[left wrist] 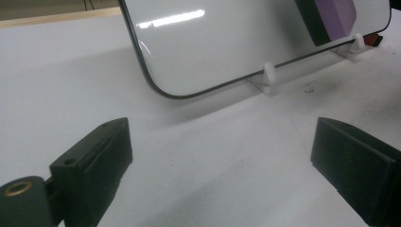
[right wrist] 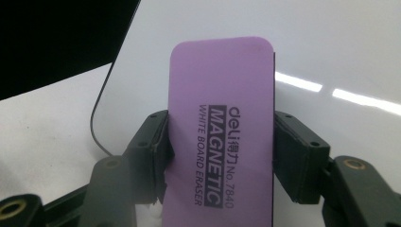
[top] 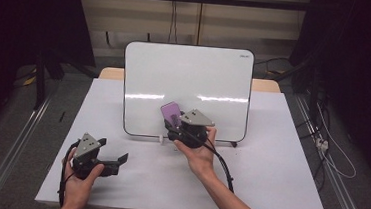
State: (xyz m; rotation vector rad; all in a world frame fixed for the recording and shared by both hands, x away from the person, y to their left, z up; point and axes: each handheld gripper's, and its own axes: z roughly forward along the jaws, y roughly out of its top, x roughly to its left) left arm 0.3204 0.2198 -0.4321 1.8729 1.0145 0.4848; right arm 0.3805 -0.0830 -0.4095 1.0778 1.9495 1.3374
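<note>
1. Eraser [right wrist: 221,142], purple, magnetic whiteboard type with printed lettering; clamped by its two long edges between the jaws of the right gripper [top: 176,119], its upper half standing free above the pads so that this end can meet the board.
2. Position of eraser: raised off the table, in front of the lower middle of the whiteboard [top: 188,74]; in the left gripper view its dark underside faces the board surface, and whether it touches cannot be told.
3. Right gripper: closed on the eraser, held from below in the person's right hand [top: 198,153], jaws pointing up and toward the board; judged a wiping hold.
4. Whiteboard: propped upright, leaning slightly back on small white feet [left wrist: 267,75]; surface appears blank, with light reflections.
5. Left gripper [top: 114,160]: jaws spread wide with nothing between them, resting low near the front left of the table, well apart from the eraser; judged idle.
6. Table [top: 277,182]: white top carrying the board.
</note>
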